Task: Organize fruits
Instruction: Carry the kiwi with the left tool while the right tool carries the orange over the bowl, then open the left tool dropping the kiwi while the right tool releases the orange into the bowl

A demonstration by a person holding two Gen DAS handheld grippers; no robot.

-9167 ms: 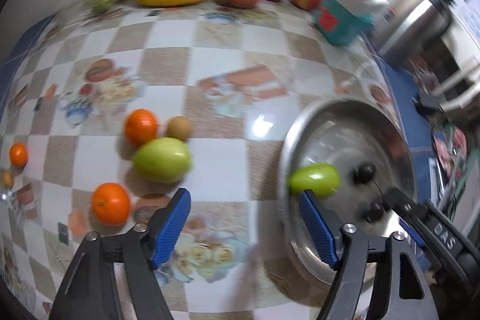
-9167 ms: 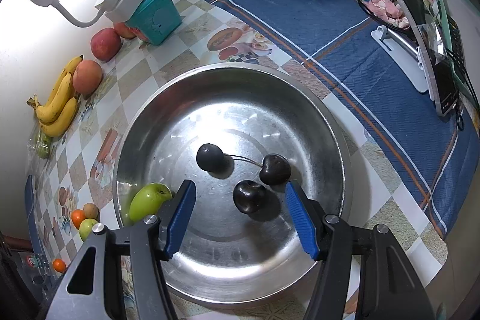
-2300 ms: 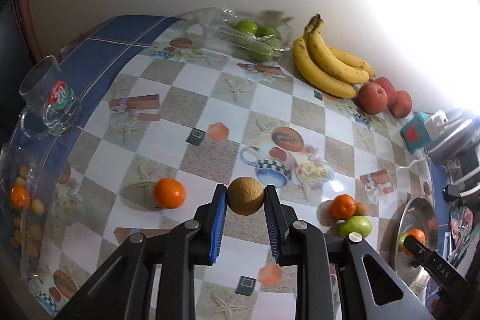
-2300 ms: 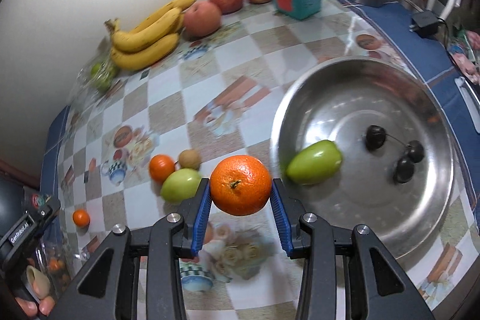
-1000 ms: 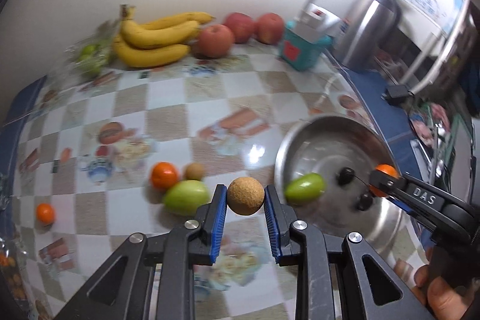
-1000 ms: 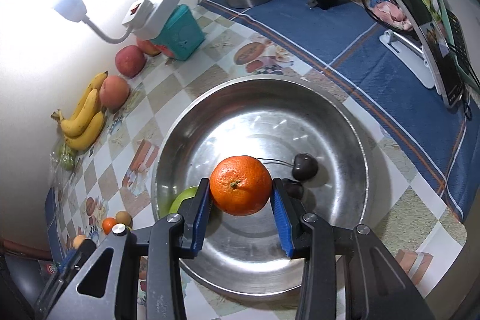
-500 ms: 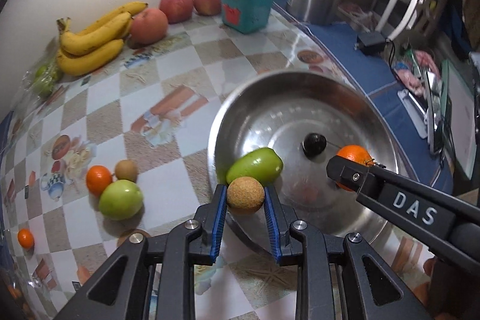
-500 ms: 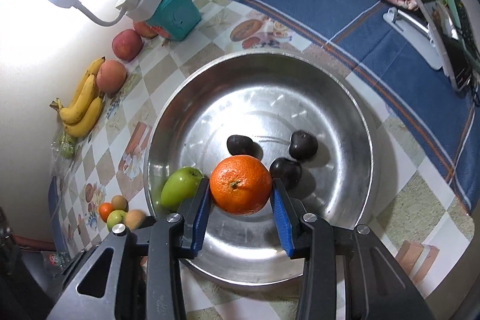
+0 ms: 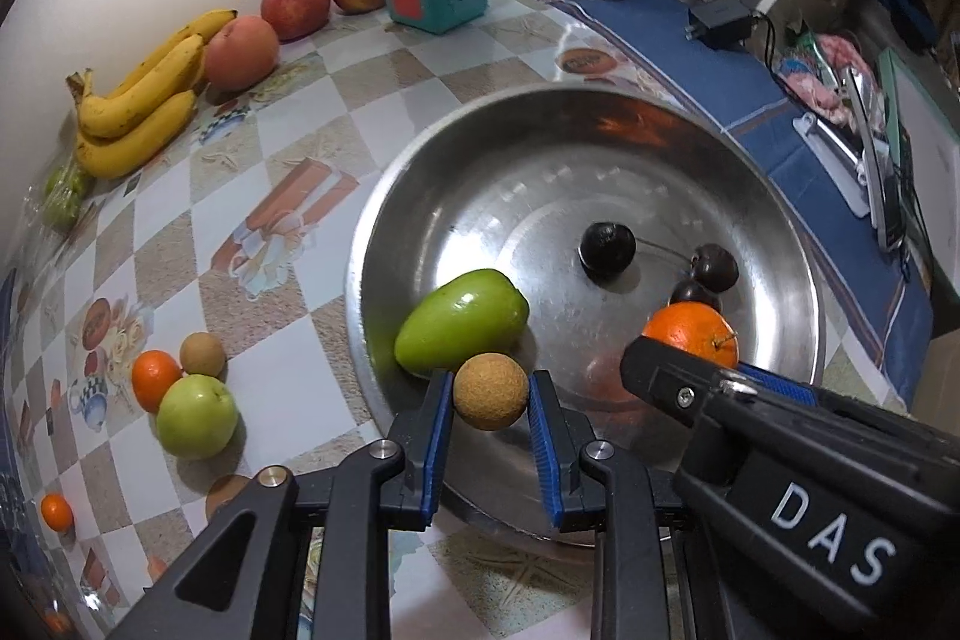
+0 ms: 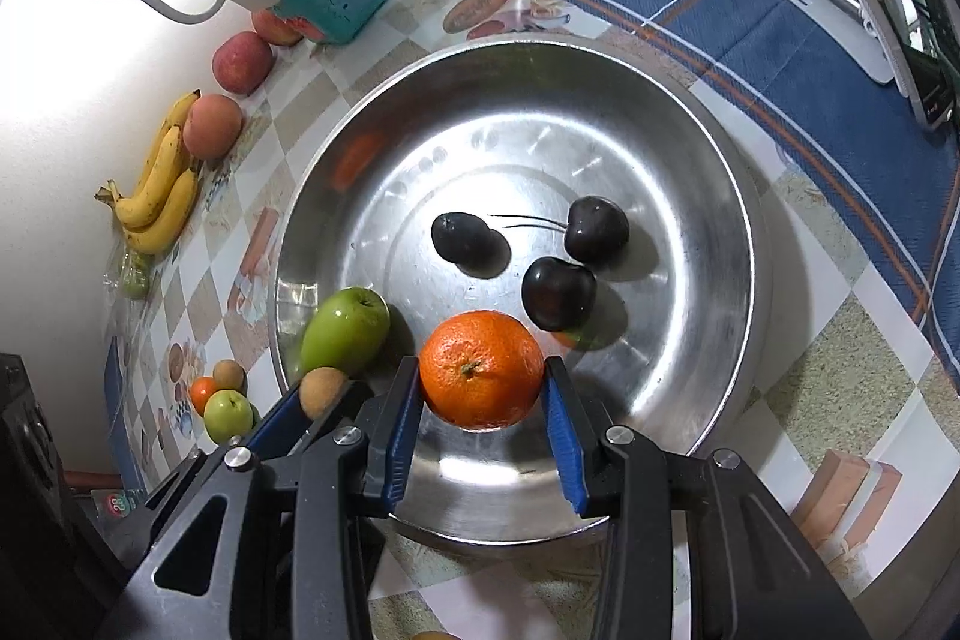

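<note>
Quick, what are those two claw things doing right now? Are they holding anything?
Left gripper: shut on the small brown fruit, over the metal bowl's near edge.
Right gripper: shut on the orange, over the bowl.

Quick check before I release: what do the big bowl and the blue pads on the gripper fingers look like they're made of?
Bowl: looks like polished metal, probably stainless steel; it mirrors the lamp glare and an orange smear of fruit on its wall. Blue pads: seem to be ribbed rubber or soft plastic, matte, with fine ridges along the edges; which of the two I cannot tell.
</note>
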